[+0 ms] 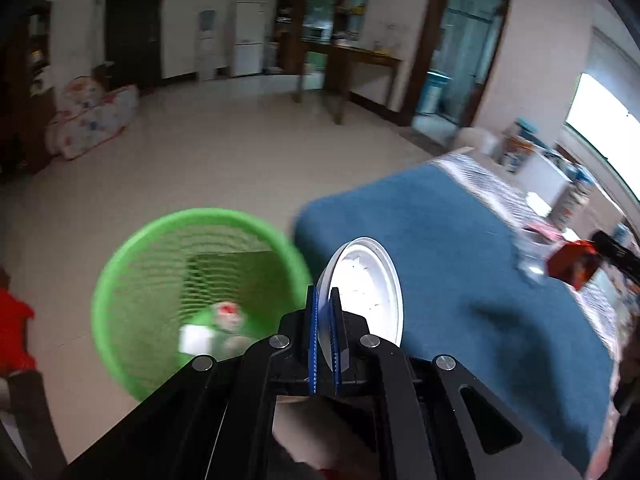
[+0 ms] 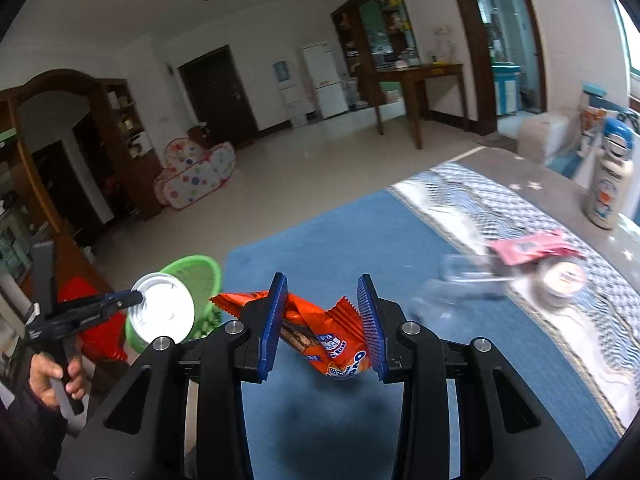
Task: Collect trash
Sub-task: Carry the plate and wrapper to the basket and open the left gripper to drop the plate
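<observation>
My left gripper [image 1: 324, 292] is shut on the edge of a white round plastic lid [image 1: 368, 280], held on edge just right of a green mesh basket [image 1: 132, 248]. The basket stands on the floor beside the table and holds a few scraps [image 1: 224, 316]. In the right wrist view the lid [image 2: 164, 312] hangs over the basket [image 2: 200, 268] in the left gripper [image 2: 128, 300], which a hand holds. My right gripper [image 2: 322, 280] is shut on a crumpled orange snack wrapper [image 2: 320, 332], lifted above the blue cloth [image 2: 360, 232]. The wrapper [image 1: 572, 264] also shows at the right of the left wrist view.
On the patterned cloth to the right lie a pink wrapper [image 2: 528, 248], a blurred clear plastic piece [image 2: 464, 276] and a small round cup [image 2: 564, 276]. A cartoon bottle [image 2: 610, 184] stands at the far right. A red stool [image 2: 96, 320] sits by the basket.
</observation>
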Motion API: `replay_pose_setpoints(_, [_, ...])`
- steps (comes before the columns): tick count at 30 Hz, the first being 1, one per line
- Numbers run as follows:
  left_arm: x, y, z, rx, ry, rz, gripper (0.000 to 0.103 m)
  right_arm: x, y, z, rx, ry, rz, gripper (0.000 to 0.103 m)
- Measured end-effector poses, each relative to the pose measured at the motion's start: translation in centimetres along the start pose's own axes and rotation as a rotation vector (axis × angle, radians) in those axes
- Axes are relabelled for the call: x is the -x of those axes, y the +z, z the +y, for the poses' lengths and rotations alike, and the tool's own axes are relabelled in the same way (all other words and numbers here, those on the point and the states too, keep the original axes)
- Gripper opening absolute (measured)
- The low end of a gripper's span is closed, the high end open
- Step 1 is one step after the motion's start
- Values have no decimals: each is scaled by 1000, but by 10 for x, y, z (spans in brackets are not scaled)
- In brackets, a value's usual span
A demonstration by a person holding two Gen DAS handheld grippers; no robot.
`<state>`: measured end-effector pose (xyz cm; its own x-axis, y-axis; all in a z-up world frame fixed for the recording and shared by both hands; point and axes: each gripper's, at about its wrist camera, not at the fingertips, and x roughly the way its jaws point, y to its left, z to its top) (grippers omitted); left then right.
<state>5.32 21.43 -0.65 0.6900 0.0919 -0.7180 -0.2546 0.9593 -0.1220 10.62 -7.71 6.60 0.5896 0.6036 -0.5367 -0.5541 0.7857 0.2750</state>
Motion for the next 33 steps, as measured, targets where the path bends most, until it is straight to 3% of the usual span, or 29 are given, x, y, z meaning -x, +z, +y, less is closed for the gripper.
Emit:
replay_pose_setpoints(9, [-44,-2,74,42,150,68,6,-50,7,65,47,86,48,37])
replay_pose_setpoints(13, [-71,-8,96,62,175,124,6,-72,12,91,65,121,68,37])
replay_pose_setpoints(24, [-112,-26,126,35,275,221,6,-124,12,132,78,184,130,37])
replay_pose_setpoints(28, [-117,-32,135,53,275,243,6,-136,11,139,75,191,144,37])
replay_pose_setpoints(29, [-118,-33,139,58,274,244,7,-139,11,141,74,193,147,37])
replay_pose_setpoints(33, [-118,-37,148,84,272,233,31,-149,13,144,66,199,153,37])
